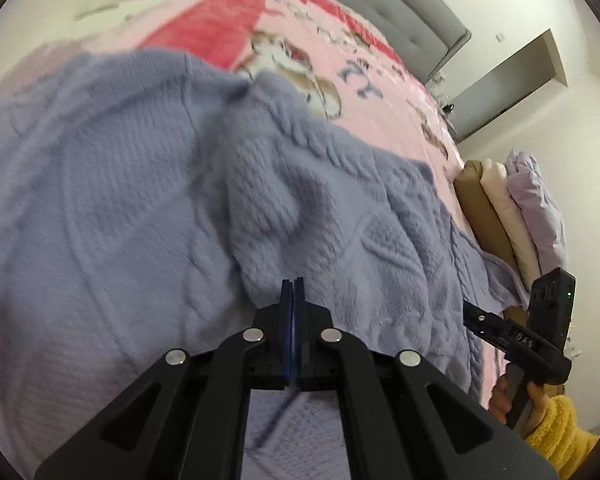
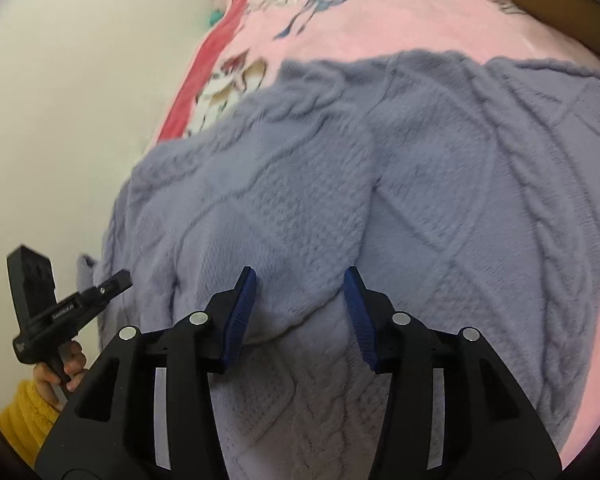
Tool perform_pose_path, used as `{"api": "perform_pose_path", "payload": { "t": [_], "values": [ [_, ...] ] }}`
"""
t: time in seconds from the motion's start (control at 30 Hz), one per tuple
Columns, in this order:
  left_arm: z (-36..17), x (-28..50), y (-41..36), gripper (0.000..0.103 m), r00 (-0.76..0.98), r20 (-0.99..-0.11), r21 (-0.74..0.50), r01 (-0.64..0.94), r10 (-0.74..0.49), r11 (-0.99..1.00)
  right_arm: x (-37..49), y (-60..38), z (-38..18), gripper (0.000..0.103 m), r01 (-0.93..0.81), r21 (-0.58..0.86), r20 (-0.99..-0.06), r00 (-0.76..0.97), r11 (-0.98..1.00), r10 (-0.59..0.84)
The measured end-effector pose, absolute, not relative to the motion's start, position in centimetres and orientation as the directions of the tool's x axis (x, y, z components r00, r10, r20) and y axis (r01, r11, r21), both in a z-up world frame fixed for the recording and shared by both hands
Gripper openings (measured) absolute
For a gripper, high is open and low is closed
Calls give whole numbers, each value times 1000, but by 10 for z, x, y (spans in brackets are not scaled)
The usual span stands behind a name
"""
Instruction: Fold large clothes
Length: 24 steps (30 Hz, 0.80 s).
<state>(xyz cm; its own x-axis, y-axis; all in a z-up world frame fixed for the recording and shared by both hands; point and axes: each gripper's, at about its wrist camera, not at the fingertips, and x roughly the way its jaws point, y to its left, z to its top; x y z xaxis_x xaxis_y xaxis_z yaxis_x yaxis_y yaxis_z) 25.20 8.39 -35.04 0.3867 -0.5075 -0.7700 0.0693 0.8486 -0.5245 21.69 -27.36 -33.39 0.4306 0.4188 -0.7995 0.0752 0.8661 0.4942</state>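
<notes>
So on my feeds right now: the left gripper (image 1: 293,282) is angled down over the lavender sweater (image 1: 140,200), fingers pressed flat together; I can't really see any knit pinched between them, so I'm calling it clenched on nothing, with the tips just above a fuzzy sleeve (image 1: 260,200) that lies folded across the body; from the right camera I can see the left hand (image 2: 66,368) wrapped round its handle off the sweater's left edge, yellow fleece cuff (image 2: 28,420) showing; the right gripper (image 2: 300,280) hovers low over the same sweater with its blue pads (image 2: 240,312) spread wide, a sleeve end sitting right between them, nothing gripped; the right hand (image 1: 516,400) holds it out past the sweater's right side

Edges: the sweater is spread on a pink cartoon-print blanket (image 1: 360,80) on the bed; a good stretch of bare blanket lies beyond the sweater toward the grey headboard (image 1: 400,4); on the right a stack of folded clothes (image 1: 512,216), brown, cream and lilac, sits just beside the sweater's side edge; on the left the bed runs close along a white wall (image 2: 80,100)

The sweater itself is chunky cable knit with diamond patterns, mostly flat, one sleeve laid in over the front; the left view is a bit blurry
</notes>
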Motion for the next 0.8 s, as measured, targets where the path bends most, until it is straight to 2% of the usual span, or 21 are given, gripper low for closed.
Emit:
{"api": "perform_pose_path", "payload": {
  "t": [0.03, 0.07, 0.1, 0.13, 0.17, 0.23, 0.3, 0.37, 0.47, 0.5, 0.57, 0.6, 0.63, 0.8],
  "values": [
    [-354, 252, 80, 16, 376, -779, -520, 63, -502, 852, 217, -272, -336, 45, 76, 491, -801, 431, 868, 416],
    [-357, 251, 77, 30, 380, -779, -518, 59, -499, 853, 218, -271, -338, 45, 80, 493, -800, 433, 866, 415],
    [-359, 250, 77, 52, 391, -779, -513, 51, -490, 857, 220, -271, -341, 47, 87, 498, -798, 436, 863, 417],
    [-361, 251, 76, 64, 405, -787, -499, 24, -465, 866, 222, -271, -344, 51, 93, 504, -795, 437, 859, 420],
    [-363, 249, 77, 68, 414, -783, -505, 12, -464, 863, 224, -273, -349, 52, 103, 518, -790, 439, 849, 429],
    [-367, 253, 78, 65, 434, -765, -534, -15, -475, 846, 226, -279, -355, 50, 131, 559, -769, 451, 819, 453],
    [-368, 257, 76, 35, 443, -758, -542, -17, -479, 841, 225, -291, -356, 49, 160, 613, -733, 481, 774, 481],
    [-368, 260, 77, 25, 457, -747, -554, -28, -482, 832, 221, -306, -356, 50, 198, 673, -688, 522, 713, 504],
    [-372, 266, 76, 16, 452, -748, -566, -54, -486, 822, 220, -317, -360, 45, 247, 653, -713, 520, 716, 470],
    [-375, 266, 79, 16, 454, -748, -571, -69, -484, 818, 221, -317, -361, 41, 250, 647, -719, 516, 720, 467],
    [-380, 266, 84, 16, 446, -744, -591, -92, -498, 801, 225, -313, -361, 38, 229, 625, -733, 502, 746, 459],
    [-382, 266, 86, 16, 447, -741, -599, -103, -501, 794, 228, -308, -360, 29, 214, 612, -738, 498, 761, 454],
    [-383, 265, 87, 16, 445, -743, -597, -105, -500, 795, 232, -302, -358, 4, 191, 582, -758, 479, 790, 443],
    [-368, 250, 94, 12, 482, -772, -509, -77, -415, 857, 225, -300, -333, 4, 157, 494, -793, 485, 855, 369]
  ]
}}
